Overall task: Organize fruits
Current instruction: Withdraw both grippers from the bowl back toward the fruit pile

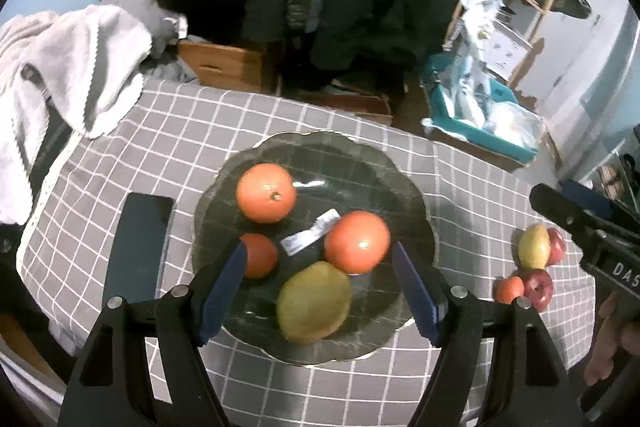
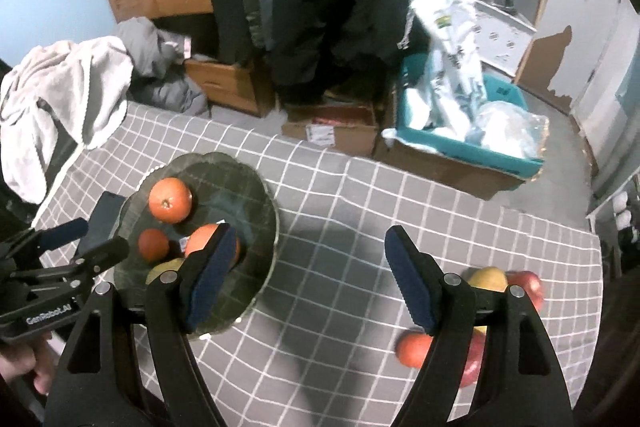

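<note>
Left claw (image 1: 320,287): jaws apart, nothing between the pads, held above the dark glass plate (image 1: 416,195). Nearest in the plate, a yellow-green mango (image 1: 314,303); past it a small orange (image 1: 260,255) and a large orange (image 1: 357,242) either side of a white paper slip (image 1: 310,239); furthest back a third orange (image 1: 266,193)

Right claw (image 2: 308,275): jaws apart, empty, over bare checked cloth on the surface (image 2: 340,195). Loose fruit lies near its right finger, well apart from the plate: a small orange fruit (image 2: 414,349), a red apple (image 2: 472,363) partly hidden, a yellow-green fruit (image 2: 488,279), another red apple (image 2: 528,285)

Dark phone (image 1: 140,247) just beside the plate's left rim. Beyond the surface edge: grey towel (image 1: 80,67), teal box (image 1: 480,135)
</note>
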Demonstrator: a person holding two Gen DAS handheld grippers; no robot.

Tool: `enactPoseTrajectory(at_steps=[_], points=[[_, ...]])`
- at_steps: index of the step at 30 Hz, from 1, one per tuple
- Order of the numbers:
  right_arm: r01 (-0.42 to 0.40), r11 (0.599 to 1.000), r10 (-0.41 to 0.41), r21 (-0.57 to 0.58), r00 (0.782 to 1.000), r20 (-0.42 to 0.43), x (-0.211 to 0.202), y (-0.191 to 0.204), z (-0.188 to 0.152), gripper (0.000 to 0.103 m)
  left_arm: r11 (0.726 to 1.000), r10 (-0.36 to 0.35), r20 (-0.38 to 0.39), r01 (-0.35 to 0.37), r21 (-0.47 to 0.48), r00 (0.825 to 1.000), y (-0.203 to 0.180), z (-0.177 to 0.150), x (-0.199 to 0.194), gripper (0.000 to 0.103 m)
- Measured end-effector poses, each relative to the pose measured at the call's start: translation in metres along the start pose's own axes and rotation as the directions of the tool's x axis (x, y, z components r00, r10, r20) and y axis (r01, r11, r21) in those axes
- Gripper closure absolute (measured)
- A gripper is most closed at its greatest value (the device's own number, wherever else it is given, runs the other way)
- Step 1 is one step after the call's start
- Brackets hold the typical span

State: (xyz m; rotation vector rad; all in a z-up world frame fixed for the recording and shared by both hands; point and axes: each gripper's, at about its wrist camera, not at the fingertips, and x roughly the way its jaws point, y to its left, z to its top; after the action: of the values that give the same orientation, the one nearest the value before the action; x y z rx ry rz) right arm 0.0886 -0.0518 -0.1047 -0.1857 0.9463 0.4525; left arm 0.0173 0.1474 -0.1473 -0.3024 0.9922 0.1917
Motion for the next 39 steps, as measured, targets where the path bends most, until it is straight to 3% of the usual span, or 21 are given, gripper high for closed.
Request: enactPoseTrajectory(at_steps=[25,39], points=[[0.102,0.99,-0.109,0.101,0.991,0.073,-0.08,-0.08,-0.04,0.025,0.98,-0.11,0.048,0.101,0.17,0.993,-0.094,0.001,-0.037,0.022],[0.169,0.971,-0.174,0.17,0.985,0.017,-0.082,-0.13,-0.076,0.025,0.951,-0.155,0.005,0.148,0.273,0.988,-0.154,-0.008,-0.021,0.021]])
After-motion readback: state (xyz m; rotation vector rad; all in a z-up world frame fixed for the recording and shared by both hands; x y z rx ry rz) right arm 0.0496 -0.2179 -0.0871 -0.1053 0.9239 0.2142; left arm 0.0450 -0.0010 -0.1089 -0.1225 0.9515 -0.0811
